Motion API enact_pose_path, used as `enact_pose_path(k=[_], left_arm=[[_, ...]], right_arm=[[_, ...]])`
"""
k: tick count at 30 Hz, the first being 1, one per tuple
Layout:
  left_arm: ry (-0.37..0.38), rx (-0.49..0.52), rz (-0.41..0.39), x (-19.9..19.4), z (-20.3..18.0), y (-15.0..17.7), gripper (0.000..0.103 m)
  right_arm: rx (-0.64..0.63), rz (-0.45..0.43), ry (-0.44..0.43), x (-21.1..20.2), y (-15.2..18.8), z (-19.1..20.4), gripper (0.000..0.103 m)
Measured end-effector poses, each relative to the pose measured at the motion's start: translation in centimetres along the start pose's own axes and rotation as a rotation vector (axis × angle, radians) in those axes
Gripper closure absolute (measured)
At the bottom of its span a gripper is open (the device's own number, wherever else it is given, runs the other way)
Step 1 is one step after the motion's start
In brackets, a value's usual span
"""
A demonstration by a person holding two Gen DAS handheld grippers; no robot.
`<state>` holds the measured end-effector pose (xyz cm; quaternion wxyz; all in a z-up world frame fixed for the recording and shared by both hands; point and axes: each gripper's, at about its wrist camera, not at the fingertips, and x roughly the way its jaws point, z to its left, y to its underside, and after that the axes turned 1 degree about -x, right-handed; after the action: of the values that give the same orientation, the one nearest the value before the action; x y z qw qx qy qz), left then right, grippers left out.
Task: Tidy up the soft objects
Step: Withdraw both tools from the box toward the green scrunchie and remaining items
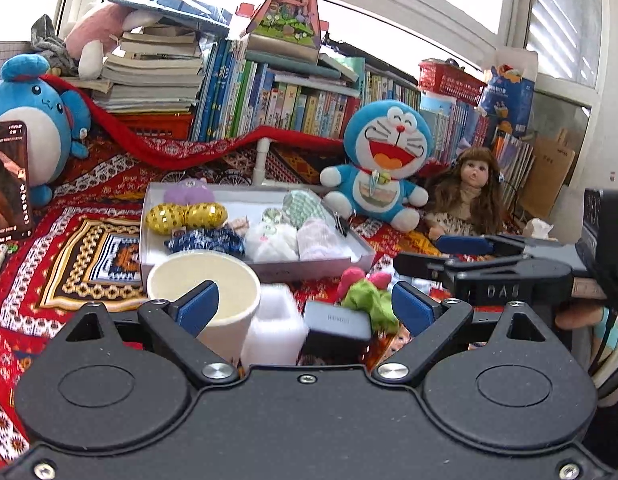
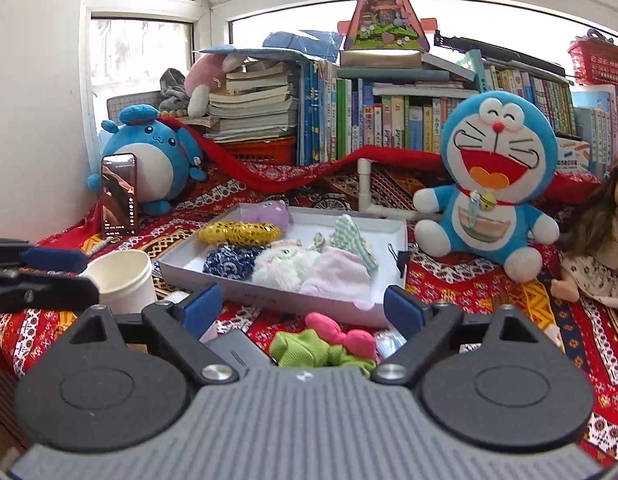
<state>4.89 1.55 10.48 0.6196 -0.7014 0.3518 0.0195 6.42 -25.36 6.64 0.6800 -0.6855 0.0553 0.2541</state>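
Observation:
A green and pink soft toy (image 2: 321, 344) lies on the patterned red cloth just in front of the white tray (image 2: 269, 296). It sits low between the fingers of my right gripper (image 2: 303, 308), which stands open and does not touch it. My left gripper (image 1: 305, 308) is open too, over a white cup (image 1: 213, 292), a white foam block (image 1: 275, 332) and a dark box (image 1: 337, 322), with the soft toy (image 1: 369, 296) near its right finger. The tray (image 1: 265, 270) holds several soft things: gold, purple, blue, white, pink, green-checked.
A blue cat plush (image 2: 493, 184) and a doll (image 2: 605, 248) sit to the right of the tray. A round blue plush (image 2: 149, 160) and a propped phone (image 2: 119, 194) stand at the left. Books line the back. Each gripper shows at the edge of the other's view.

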Motion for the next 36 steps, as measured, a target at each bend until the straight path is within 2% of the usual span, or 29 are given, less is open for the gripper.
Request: enact_pose_path(k=[4, 7, 11, 14, 18, 24, 28, 36], left_arm=[[-0.004, 0.011, -0.001, -0.5, -0.5, 1.1, 0.01], [0.024, 0.019, 0.013, -0.9, -1.0, 1.6, 0.011], [0.07, 0.015, 0.037, -1.2, -1.5, 2.0, 0.016], [0.065, 0.022, 0.056, -0.9, -1.8, 2.5, 0.022], [-0.007, 0.012, 0.066, -0.1, -2.1, 3.2, 0.036], [-0.146, -0.009, 0.012, 0.9, -2.8, 4.8, 0.048], [-0.224, -0.045, -0.055, 2.0, -3.5, 5.5, 0.051], [-0.356, 0.002, -0.135, 4.3, -5.2, 6.0, 0.052]], right_arm=[[0.009, 0.01, 0.009, -0.1, 0.7, -0.3, 0.01], [-0.003, 0.014, 0.019, -0.2, 1.2, -0.3, 0.01], [-0.023, 0.024, 0.026, -0.2, 1.9, -0.2, 0.01], [-0.027, 0.033, 0.03, -0.1, 2.4, -0.2, 0.01], [-0.011, 0.041, 0.037, 0.0, 3.0, -0.5, 0.01], [-0.003, 0.049, 0.075, 0.0, 3.8, -1.0, 0.011], [-0.003, 0.056, 0.102, -0.1, 4.2, -1.3, 0.015], [0.022, 0.061, 0.116, -0.2, 4.7, -2.2, 0.016]])
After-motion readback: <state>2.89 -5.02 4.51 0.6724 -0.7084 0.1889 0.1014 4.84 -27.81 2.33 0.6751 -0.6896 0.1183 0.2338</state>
